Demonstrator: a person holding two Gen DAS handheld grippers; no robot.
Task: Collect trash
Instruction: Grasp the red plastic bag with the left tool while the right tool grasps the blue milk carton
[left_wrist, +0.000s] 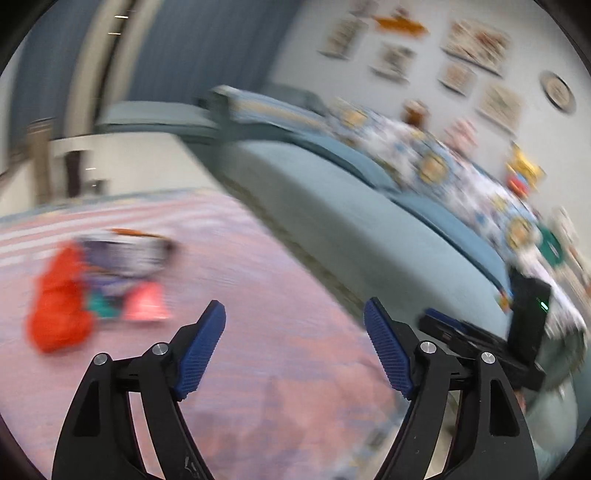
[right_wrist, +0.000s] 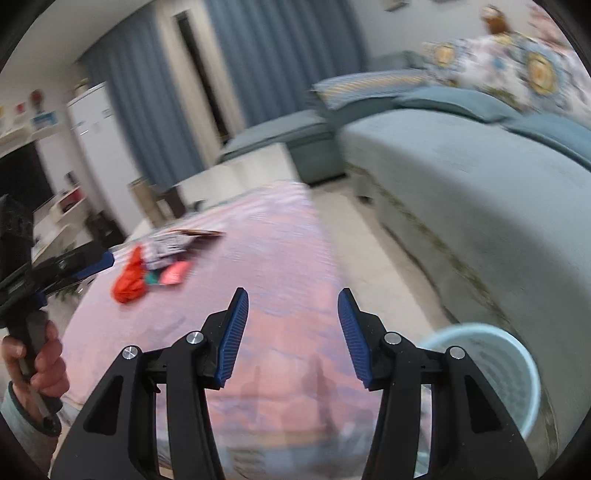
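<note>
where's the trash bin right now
The light blue bin shows only in the right wrist view, at lower right behind the right gripper, standing by the sofa at the rug's edge.

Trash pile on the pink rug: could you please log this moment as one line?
left gripper: open, empty | right gripper: open, empty | trash pile: on pink rug, untouched | light blue bin: beside sofa

Blurred trash pile (left_wrist: 99, 284) on pink rug (left_wrist: 258, 295)
</note>
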